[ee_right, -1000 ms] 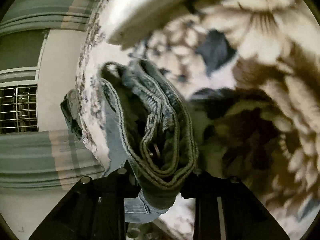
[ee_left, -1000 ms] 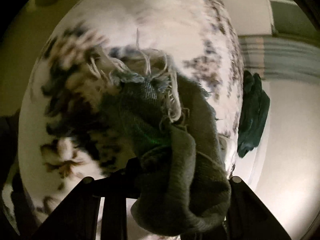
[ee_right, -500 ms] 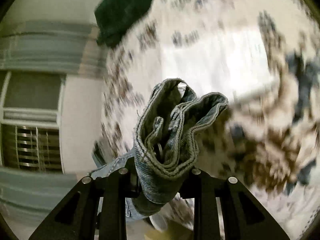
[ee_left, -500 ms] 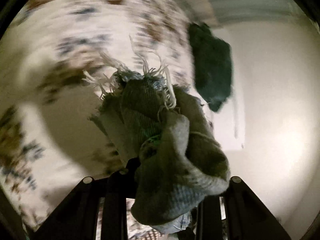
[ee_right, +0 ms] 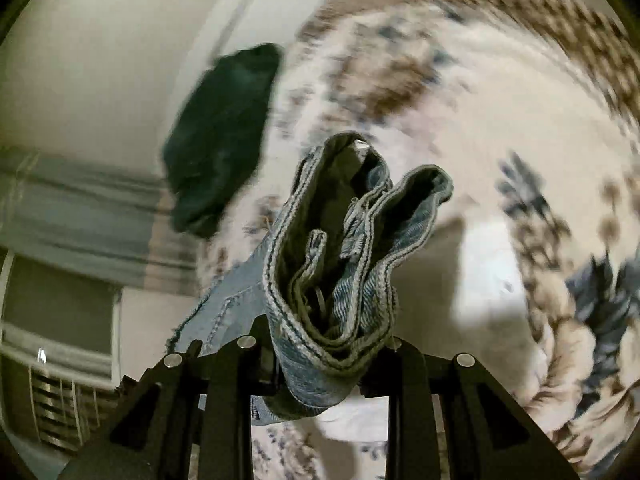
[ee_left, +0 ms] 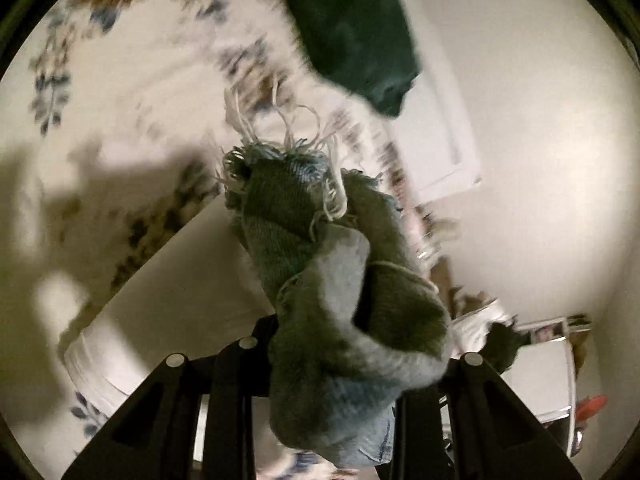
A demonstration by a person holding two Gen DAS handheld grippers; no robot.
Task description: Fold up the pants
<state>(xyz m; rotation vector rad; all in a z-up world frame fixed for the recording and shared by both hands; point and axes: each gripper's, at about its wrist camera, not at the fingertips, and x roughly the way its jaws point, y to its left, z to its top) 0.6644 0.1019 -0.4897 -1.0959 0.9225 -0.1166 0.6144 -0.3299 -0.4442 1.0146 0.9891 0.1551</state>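
1. Since a second ago both views have swung from the floral bed (ee_left: 120,92) toward the wall: the jeans (ee_right: 340,280) are lifted clear, likely for a fold.
2. Left gripper (ee_left: 344,364) is clenched on the frayed hem (ee_left: 288,184).
3. Right gripper (ee_right: 324,356) clamps the bunched waistband.
4. No containers visible; a dark garment (ee_right: 220,132) lies on the bed edge.

I see open floral bedspread (ee_right: 500,128) ahead of both my grippers; only a dark green garment (ee_left: 352,28) at its far edge blocks passage there.
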